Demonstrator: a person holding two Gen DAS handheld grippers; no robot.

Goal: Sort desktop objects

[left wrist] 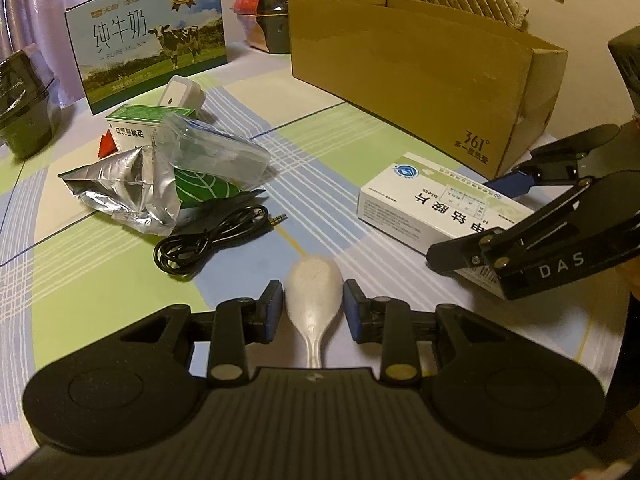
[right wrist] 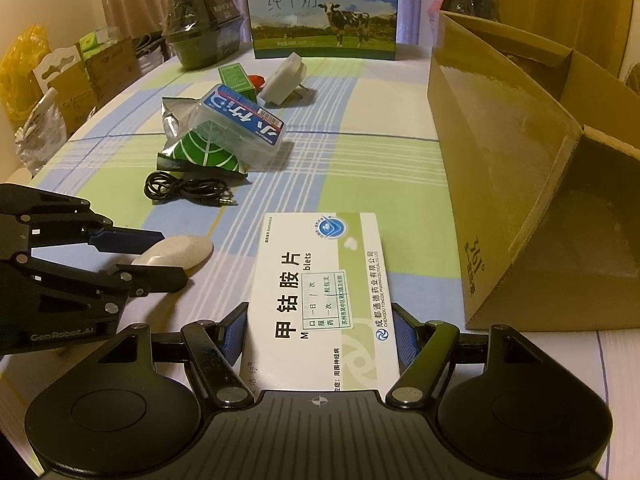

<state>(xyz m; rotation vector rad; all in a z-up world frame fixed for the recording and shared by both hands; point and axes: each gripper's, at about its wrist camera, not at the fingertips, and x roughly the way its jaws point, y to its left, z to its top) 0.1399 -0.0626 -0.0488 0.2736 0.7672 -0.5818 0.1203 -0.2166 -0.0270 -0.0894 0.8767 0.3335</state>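
Observation:
A white spoon [left wrist: 314,284] lies lengthwise between the pads of my left gripper [left wrist: 314,308], which is shut on its bowl just above the checked tablecloth. The right wrist view shows the same spoon [right wrist: 188,250] in the left gripper [right wrist: 172,256] at the left. My right gripper [right wrist: 320,336] is shut on the sides of a white and green medicine box [right wrist: 320,280]. In the left wrist view that medicine box [left wrist: 432,200] sits to the right, with the right gripper [left wrist: 458,220] straddling its near end.
An open cardboard box [right wrist: 500,152] stands right of the medicine box. Farther back lie a black audio cable [right wrist: 188,192], a foil bag [left wrist: 132,188], a clear plastic case [right wrist: 240,124], a small green box [right wrist: 236,76] and a white adapter [right wrist: 284,80]. A milk carton [right wrist: 324,12] and dark bowls [right wrist: 204,28] stand behind.

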